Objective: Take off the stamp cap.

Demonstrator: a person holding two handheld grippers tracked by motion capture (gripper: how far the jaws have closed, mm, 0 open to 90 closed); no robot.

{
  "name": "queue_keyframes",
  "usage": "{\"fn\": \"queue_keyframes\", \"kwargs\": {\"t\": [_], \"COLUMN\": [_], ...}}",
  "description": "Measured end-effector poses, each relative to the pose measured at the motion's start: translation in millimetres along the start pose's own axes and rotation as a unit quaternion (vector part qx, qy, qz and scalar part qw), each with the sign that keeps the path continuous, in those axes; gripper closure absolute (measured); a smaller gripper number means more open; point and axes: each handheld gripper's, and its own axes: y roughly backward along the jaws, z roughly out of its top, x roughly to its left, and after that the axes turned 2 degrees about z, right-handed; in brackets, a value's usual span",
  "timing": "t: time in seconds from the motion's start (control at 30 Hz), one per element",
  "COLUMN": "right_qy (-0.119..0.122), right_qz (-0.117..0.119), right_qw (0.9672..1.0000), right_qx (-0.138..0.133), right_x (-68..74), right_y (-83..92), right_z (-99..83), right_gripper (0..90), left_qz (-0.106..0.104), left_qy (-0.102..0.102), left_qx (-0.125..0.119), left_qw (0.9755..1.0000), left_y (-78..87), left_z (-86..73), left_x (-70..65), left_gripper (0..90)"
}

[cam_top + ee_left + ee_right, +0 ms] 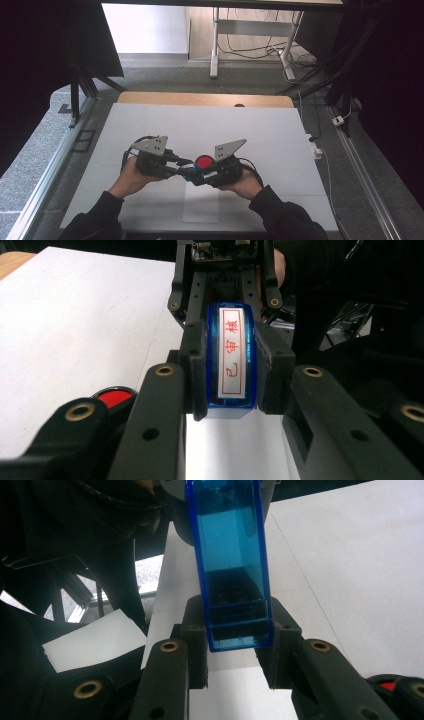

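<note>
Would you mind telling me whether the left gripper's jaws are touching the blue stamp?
Touching. In the left gripper view, the left gripper has both black jaws pressed flat against the sides of the blue stamp, with no gap on either side.

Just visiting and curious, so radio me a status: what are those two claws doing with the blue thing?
Left gripper jaws shut on blue stamp. Right gripper jaws shut on its other end. Stamp held above white table. Red round pad just behind; nothing blocking.
</note>
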Motion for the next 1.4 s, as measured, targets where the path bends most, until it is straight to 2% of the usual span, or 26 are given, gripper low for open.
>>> {"fn": "queue_keyframes", "kwargs": {"t": [0.2, 0.5, 0.97, 1.07, 1.1, 1.13, 1.17, 1.2, 1.27, 1.4], "right_qy": [0.002, -0.008, -0.017, -0.020, -0.022, -0.014, -0.007, -0.017, -0.014, -0.009], "right_qz": [0.001, 0.006, 0.013, 0.015, 0.014, 0.003, -0.005, -0.005, -0.008, -0.015], "right_qw": [1.0000, 0.9999, 0.9998, 0.9996, 0.9996, 0.9991, 0.9983, 0.9976, 0.9976, 0.9987], "right_qx": [-0.002, 0.000, 0.002, 0.008, 0.012, 0.040, 0.058, 0.067, 0.068, 0.047], "right_x": [1.0, 1.0, 0.6, 0.4, 0.4, 0.4, -0.2, -1.9, -1.7, -0.4], "right_y": [0.1, -0.3, 0.1, -0.2, -0.5, -2.2, -4.8, -7.4, -7.8, -4.0], "right_z": [0.5, 0.1, 0.5, 0.4, 0.2, -1.2, -5.3, -11.1, -10.3, -4.8], "right_gripper": [69.0, 69.4, 69.7, 69.7, 69.7, 69.7, 69.7, 69.6, 69.6, 69.4], "left_qz": [-0.003, -0.002, -0.006, -0.005, 0.004, 0.002, 0.005, 0.016, 0.021, 0.024], "left_qy": [-0.001, -0.005, 0.003, 0.002, 0.002, 0.009, 0.012, 0.006, 0.009, 0.013], "left_qx": [-0.002, 0.000, -0.001, 0.001, -0.012, -0.032, -0.041, -0.043, -0.048, -0.025], "left_qw": [1.0000, 1.0000, 1.0000, 1.0000, 0.9999, 0.9994, 0.9991, 0.9989, 0.9986, 0.9993], "left_y": [0.9, 1.3, 1.6, 1.4, 5.1, 11.7, 18.7, 24.1, 28.4, 20.7], "left_z": [0.0, 0.8, 0.6, 0.7, 0.8, 1.2, 2.3, 3.1, 2.1, 0.0], "left_x": [0.0, -1.3, -1.0, -1.1, -1.1, 0.6, 1.7, 1.0, 0.5, 0.6], "left_gripper": [70.4, 70.6, 70.8, 70.8, 70.8, 70.8, 70.8, 70.8, 70.8, 70.7]}}
